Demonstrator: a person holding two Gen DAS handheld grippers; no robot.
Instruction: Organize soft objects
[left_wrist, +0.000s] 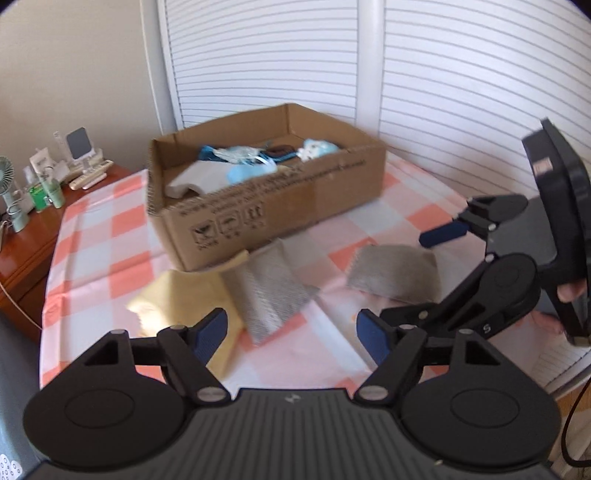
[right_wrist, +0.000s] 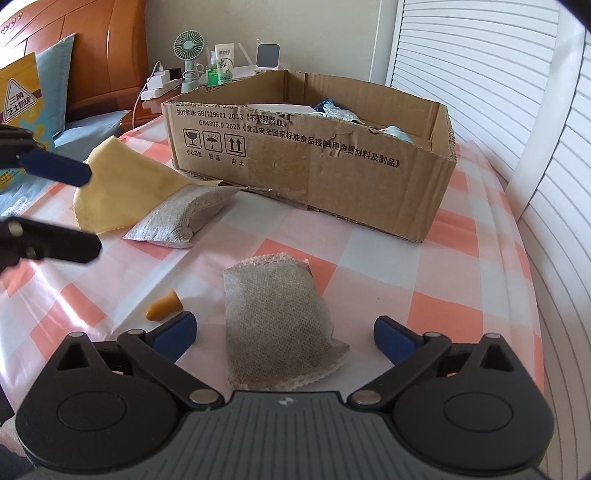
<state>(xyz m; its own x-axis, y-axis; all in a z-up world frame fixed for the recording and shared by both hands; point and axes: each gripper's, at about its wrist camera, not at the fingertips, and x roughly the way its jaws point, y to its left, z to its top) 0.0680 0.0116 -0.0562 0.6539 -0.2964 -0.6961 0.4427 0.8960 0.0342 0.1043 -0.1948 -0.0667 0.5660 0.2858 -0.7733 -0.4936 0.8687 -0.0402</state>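
Right wrist view: right gripper (right_wrist: 284, 334) gapes wide, empty, its jaws either side of a grey mesh sachet (right_wrist: 279, 325) lying on the checked tablecloth (right_wrist: 443, 295). Left gripper (left_wrist: 291, 332) also open, empty. Cardboard box (right_wrist: 314, 162) contents mostly hidden.

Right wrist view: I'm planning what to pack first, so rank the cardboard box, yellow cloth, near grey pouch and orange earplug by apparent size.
1. cardboard box
2. near grey pouch and yellow cloth: look similar; the pouch lies closer to the camera, so unranked
3. orange earplug
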